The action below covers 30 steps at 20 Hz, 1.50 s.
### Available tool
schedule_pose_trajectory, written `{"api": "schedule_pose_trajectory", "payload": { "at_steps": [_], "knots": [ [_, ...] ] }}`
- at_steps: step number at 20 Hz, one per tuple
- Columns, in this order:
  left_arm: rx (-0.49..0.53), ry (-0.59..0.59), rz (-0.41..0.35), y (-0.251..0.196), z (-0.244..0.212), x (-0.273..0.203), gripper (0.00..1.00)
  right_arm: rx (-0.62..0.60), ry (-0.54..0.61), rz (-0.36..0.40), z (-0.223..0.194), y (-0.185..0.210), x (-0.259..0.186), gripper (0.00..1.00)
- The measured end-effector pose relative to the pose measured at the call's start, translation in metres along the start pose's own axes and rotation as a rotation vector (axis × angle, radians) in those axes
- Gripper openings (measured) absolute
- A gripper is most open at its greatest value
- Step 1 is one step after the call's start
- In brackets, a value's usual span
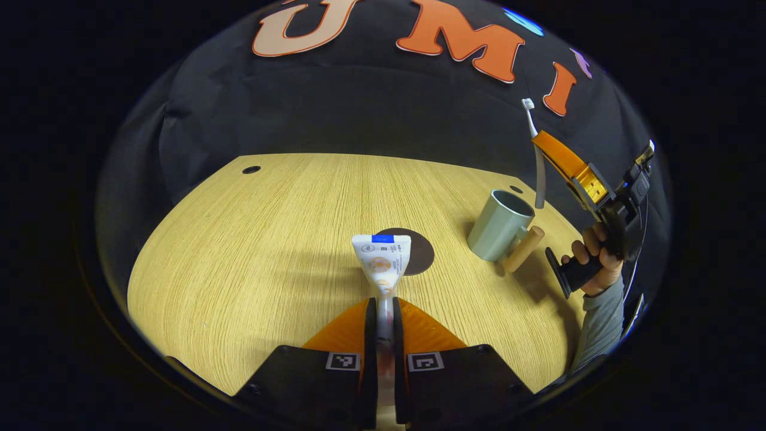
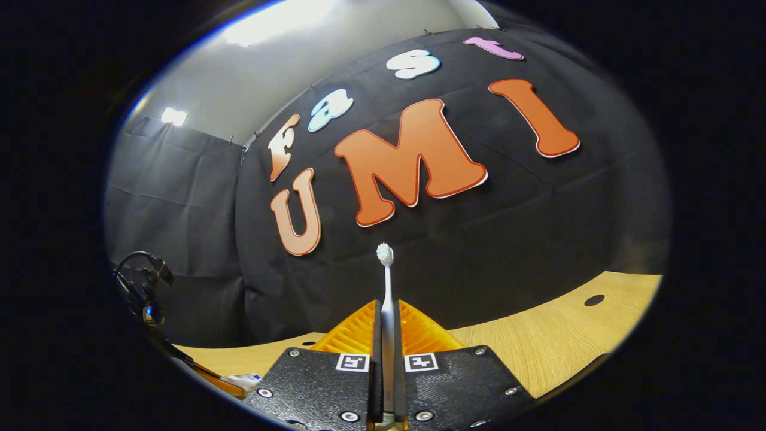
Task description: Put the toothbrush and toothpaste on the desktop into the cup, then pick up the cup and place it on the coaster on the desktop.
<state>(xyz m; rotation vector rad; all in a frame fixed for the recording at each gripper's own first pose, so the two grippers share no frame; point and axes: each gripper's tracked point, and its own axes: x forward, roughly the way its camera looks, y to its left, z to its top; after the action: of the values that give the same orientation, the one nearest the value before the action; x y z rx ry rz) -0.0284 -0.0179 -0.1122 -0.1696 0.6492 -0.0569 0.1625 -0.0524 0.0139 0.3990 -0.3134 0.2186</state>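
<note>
My left gripper (image 1: 383,306) is shut on a white toothpaste tube (image 1: 381,258), whose flat blue-edged end points forward over the wooden desktop (image 1: 251,251). Behind the tube lies a dark round coaster (image 1: 420,252). To the right stands a grey-green cup (image 1: 500,224) with a wooden handle. In the left gripper view the right gripper (image 1: 541,143) hangs above the cup, shut on a white toothbrush (image 1: 537,161) whose lower end is just over the cup's rim. In the right gripper view my right gripper (image 2: 387,308) clamps the toothbrush (image 2: 386,281), bristle head up.
A hand and grey sleeve (image 1: 598,311) hold the right gripper at the desktop's right edge. Cable holes (image 1: 251,170) sit near the far edge of the desktop (image 2: 568,335). The left gripper with the tube (image 2: 236,381) appears low at the left in the right gripper view.
</note>
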Motion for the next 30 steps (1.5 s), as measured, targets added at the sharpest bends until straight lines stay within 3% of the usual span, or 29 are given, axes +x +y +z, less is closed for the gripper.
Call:
{"api": "schedule_pose_trajectory", "payload": {
  "at_steps": [11,21,30],
  "knots": [
    [0.013,-0.071,-0.014,-0.018,0.035,-0.027,0.15,-0.043,0.103,-0.026,-0.038,-0.005,0.001,0.08],
    [0.014,-0.129,-0.012,-0.027,0.069,-0.015,0.15,-0.131,0.126,-0.018,-0.032,0.008,-0.015,0.1],
    [0.047,-0.205,-0.065,-0.058,0.101,0.011,0.15,-0.146,0.144,-0.032,-0.016,0.0,-0.045,0.14]
  ]
}}
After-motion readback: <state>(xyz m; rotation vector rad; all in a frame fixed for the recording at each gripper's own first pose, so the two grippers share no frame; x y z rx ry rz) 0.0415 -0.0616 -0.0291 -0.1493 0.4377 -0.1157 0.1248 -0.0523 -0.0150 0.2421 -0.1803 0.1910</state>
